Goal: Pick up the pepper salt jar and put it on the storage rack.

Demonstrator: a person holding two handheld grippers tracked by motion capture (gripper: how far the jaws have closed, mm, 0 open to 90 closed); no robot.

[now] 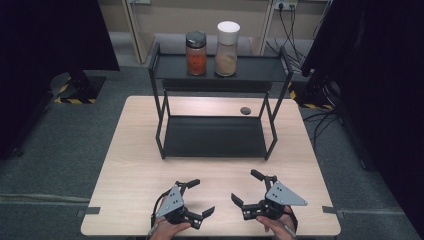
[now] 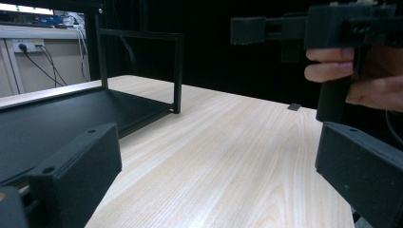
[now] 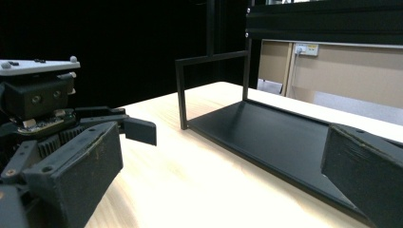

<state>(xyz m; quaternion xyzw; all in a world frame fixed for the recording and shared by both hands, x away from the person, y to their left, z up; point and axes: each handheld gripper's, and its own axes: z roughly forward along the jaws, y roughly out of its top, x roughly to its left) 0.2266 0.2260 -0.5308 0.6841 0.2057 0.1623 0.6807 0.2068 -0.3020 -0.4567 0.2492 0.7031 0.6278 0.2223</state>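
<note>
the left gripper [image 1: 196, 197] and the right gripper [image 1: 246, 188] rest low over the near edge of the pale wooden table [image 1: 135, 165], each held in a hand, both with jaws spread wide and nothing between them. they face inward toward each other, near but apart. nearest to them stands the black metal two-tier shelf rack [image 1: 215, 137], in the middle of the table beyond the grippers, its long axis running left to right across the table and its open front facing the person. on its top shelf stand a glass jar with orange-red contents and a dark lid [image 1: 196, 53] and, just beside it, a glass jar with tan contents and a white lid [image 1: 226, 48], both upright. a small dark round object [image 1: 245, 110] lies on the table behind the rack; what it is cannot be told. in the left gripper view the rack's upper tier is cut off at the top.
</note>
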